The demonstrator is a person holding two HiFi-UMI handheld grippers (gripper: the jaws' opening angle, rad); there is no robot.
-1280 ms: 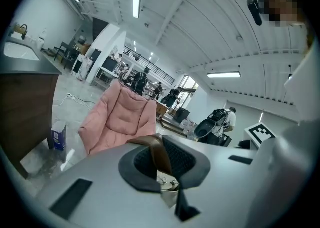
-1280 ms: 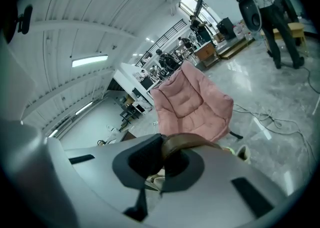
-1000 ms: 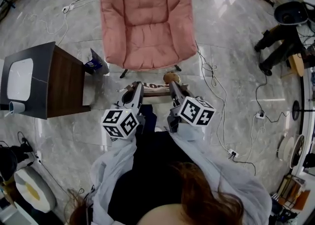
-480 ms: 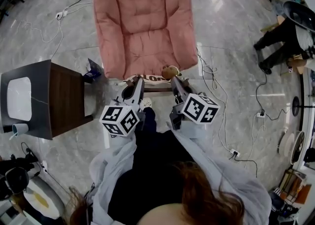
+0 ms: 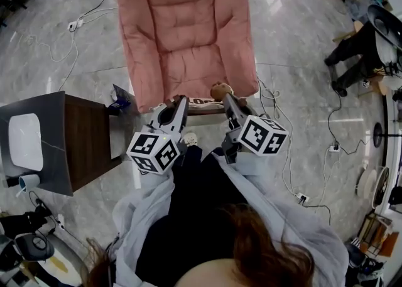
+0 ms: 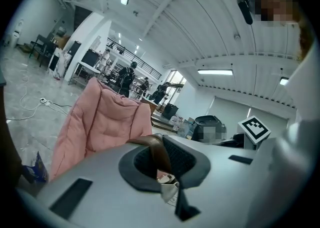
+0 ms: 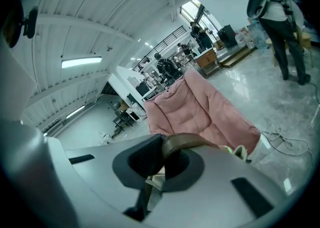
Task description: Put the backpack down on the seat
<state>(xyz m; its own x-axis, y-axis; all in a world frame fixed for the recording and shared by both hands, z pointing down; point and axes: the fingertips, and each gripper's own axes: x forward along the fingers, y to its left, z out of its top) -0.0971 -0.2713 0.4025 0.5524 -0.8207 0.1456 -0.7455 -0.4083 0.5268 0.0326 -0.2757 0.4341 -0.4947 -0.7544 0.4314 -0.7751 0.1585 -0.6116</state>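
The left gripper has its jaws pinched together on a brown leather-look strap that runs up between the pads. The right gripper is the same, clamped on a second brown strap. Both straps belong to the brown backpack, which hangs between the two grippers, right at the front edge of the pink padded armchair. Most of the bag is hidden under the grippers; whether it touches the seat cushion, cannot tell.

Floor: glossy grey marble-look tiles, strong reflections. Large open hall, ribbed white ceiling with strip lights. Left of the chair is a dark wooden side table with a grey top, with a small blue packet on the floor beside it.

Writing: white lettering on the backpack's top, too small to read. Black-and-white square markers on each marker cube.

Room: the seat cushion's whole width lies ahead of the grippers. White cables trail on the floor just right of the chair. A standing person is well apart, far right.
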